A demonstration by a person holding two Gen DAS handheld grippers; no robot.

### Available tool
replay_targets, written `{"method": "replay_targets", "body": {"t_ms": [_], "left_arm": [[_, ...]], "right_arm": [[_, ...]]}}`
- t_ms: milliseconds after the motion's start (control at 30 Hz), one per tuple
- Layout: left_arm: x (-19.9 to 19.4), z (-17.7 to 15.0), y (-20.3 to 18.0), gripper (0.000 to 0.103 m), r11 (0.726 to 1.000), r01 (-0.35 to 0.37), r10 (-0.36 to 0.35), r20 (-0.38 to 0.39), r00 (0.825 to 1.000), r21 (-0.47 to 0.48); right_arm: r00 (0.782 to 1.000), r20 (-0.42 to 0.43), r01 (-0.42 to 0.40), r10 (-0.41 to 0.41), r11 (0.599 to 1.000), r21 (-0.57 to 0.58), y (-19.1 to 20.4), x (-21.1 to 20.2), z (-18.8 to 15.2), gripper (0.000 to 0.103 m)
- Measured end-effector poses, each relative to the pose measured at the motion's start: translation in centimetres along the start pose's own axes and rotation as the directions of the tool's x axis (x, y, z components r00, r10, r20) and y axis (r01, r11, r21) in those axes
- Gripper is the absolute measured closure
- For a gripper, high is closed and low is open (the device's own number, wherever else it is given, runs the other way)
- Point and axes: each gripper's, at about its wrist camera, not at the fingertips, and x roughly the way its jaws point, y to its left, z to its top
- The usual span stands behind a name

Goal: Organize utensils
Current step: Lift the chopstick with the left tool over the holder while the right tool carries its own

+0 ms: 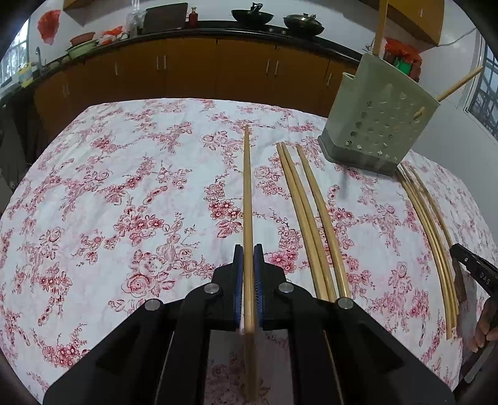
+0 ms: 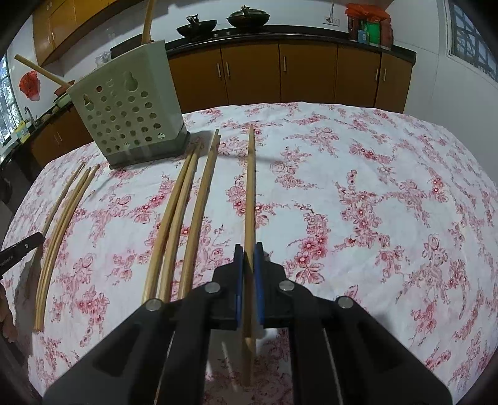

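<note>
Both grippers (image 1: pixel 248 254) (image 2: pixel 248 253) around chopsticks (image 1: pixel 247 193) (image 2: pixel 250 193)

Right gripper (image 2: pixel 248 249) clamps chopstick (image 2: pixel 250 187); holder (image 2: pixel 130 106) beyond-left.

Soft daylight from windows (image 2: pixel 473 40); faint shadows on tabletop (image 1: pixel 124 187); sharp centre, strong fisheye bending, dark corner vignetting.

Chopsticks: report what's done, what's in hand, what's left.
Done: two chopsticks stand in the holder.

In hand: the left gripper is shut on one chopstick, the right gripper on another.

Left: three beside the left gripper's and a bundle nearer the right gripper lie on the table.
</note>
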Motion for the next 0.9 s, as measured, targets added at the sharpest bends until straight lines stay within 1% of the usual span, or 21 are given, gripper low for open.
{"method": "replay_targets", "body": {"t_ms": [700, 833, 900], "left_arm": [[-0.1, -0.3, -0.2, 0.095, 1.000, -0.012, 0.012, -0.002, 1.000, 0.021], [-0.2, -0.4, -0.8, 0.095, 0.997, -0.041, 0.042, -0.004, 0.999, 0.069], [-0.3, -0.6, -1.0, 0.095, 0.996, -0.046, 0.047, -0.003, 0.999, 0.078]], "right_arm": [[1.000, -0.003, -0.012, 0.012, 1.000, 0.014, -0.3, 0.0, 0.0, 0.095], [1.000, -0.004, -0.007, 0.007, 1.000, 0.008, -0.3, -0.1, -0.1, 0.094], [1.000, -0.005, -0.010, 0.010, 1.000, 0.008, -0.3, -0.1, -0.2, 0.094]]}}
